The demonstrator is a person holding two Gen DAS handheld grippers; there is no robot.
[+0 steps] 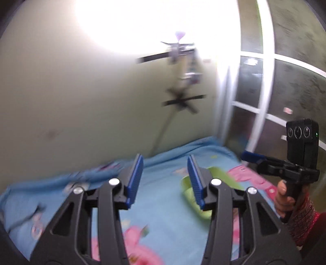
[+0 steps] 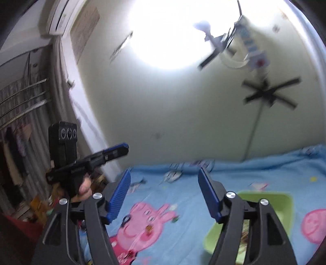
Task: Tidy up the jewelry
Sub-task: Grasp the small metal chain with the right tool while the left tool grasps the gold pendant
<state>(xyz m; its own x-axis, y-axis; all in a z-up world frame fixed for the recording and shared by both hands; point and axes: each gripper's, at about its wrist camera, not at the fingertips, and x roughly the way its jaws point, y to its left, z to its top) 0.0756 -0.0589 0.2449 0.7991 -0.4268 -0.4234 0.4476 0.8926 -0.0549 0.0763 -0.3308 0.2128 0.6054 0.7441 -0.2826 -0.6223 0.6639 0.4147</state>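
Two claws: left claw [image 1: 165,163], right claw [image 2: 165,173]; one green tray [image 2: 281,201]; one bedsheet [image 2: 183,191].

A sky-blue bedsheet [image 2: 183,193] is showing pink cartoon pigs [image 2: 142,222]. Beside the pig, a lime-green tray [image 2: 264,203] is lying. Royal-blue ribbed pads [image 1: 135,177] are lining black gripper arms above the sheet.

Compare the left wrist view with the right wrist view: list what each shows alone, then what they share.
Left wrist only: the window frame and the right gripper, held in a hand.
Right wrist only: the air conditioner, the hanging clothes, small pieces on the pink pig print, and the left gripper.
Both: the blue bedsheet, green tray, and each view's own gripper open and empty.
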